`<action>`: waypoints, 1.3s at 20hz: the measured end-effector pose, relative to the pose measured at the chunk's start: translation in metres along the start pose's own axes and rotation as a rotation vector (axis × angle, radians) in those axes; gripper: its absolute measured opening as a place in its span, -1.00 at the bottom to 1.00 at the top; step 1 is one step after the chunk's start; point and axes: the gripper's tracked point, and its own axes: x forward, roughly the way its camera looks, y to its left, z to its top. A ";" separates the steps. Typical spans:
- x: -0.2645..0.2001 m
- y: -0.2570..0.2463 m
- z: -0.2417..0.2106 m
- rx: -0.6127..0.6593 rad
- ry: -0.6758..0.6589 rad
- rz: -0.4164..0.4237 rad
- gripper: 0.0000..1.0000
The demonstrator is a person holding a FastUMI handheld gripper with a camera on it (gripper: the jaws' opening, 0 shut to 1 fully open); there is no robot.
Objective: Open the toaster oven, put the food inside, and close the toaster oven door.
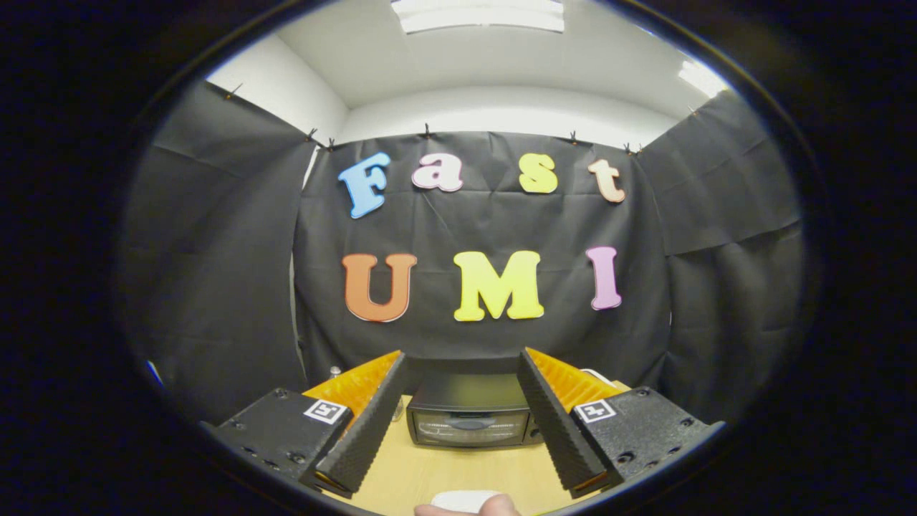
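We held the gripper [462, 423] with its jaws apart and empty, framing the toaster oven [469, 419] at lower centre on the tabletop [444, 476], door shut, so whether the food was already inside we could not tell.

Tool [462, 419]: ridged pads, ribbed finger backs, blocky screwed mounts with square tag markers, fingers spread.

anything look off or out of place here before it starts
Nothing stands out. The toaster oven sits squarely on the wooden table, door shut, beyond the open gripper. A fingertip rests on a white object near the table's front edge.
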 end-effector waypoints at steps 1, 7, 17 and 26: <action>-0.011 0.006 -0.001 0.010 0.009 0.015 1.00; -0.061 0.017 -0.016 -0.026 0.032 0.027 1.00; -0.099 0.007 -0.026 0.034 0.035 -0.070 1.00; -0.098 0.017 -0.030 -0.006 0.046 -0.065 1.00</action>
